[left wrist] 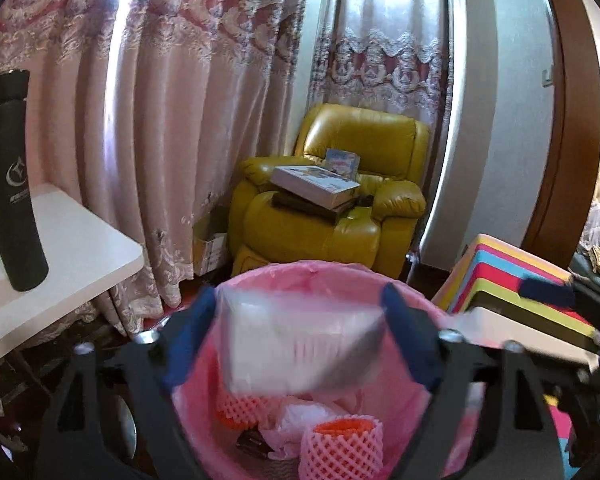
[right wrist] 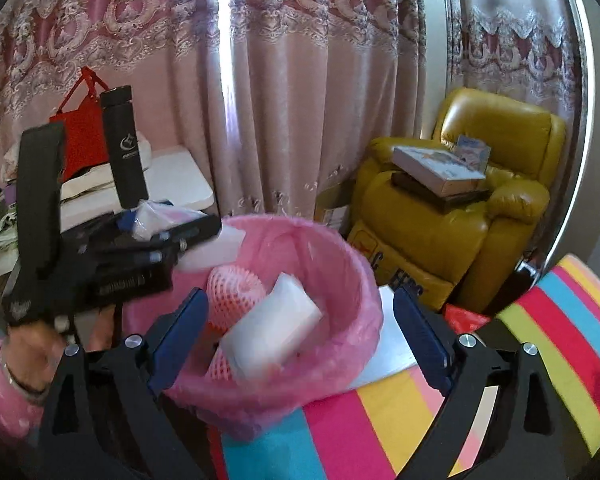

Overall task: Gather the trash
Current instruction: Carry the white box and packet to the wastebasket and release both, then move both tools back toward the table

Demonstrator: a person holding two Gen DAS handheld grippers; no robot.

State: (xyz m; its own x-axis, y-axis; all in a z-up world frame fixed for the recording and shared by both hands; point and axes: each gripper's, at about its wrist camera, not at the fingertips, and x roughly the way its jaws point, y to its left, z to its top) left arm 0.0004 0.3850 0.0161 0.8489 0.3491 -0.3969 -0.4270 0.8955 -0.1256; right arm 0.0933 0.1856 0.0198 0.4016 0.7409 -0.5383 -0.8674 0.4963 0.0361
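A bin lined with a pink bag (left wrist: 300,272) stands just below both grippers. My left gripper (left wrist: 300,296) hangs over it with its jaws wide apart; a blurred white plastic packet (left wrist: 300,344) sits loose between the blue pads, above the bin's mouth. Pink foam fruit nets (left wrist: 340,448) and crumpled plastic lie inside. In the right wrist view my right gripper (right wrist: 300,296) is open over the bin (right wrist: 340,248), and another blurred white packet (right wrist: 276,320) lies inside against a foam net (right wrist: 236,284). The left gripper (right wrist: 168,220) shows at the left, held by a hand.
A black flask (left wrist: 14,184) stands on a white table (left wrist: 80,248) to the left. Behind the bin is a yellow armchair (left wrist: 340,220) stacked with boxes. Striped coloured stools (right wrist: 420,420) sit right of the bin. Curtains fill the back; a red bag (right wrist: 80,140) is on the table.
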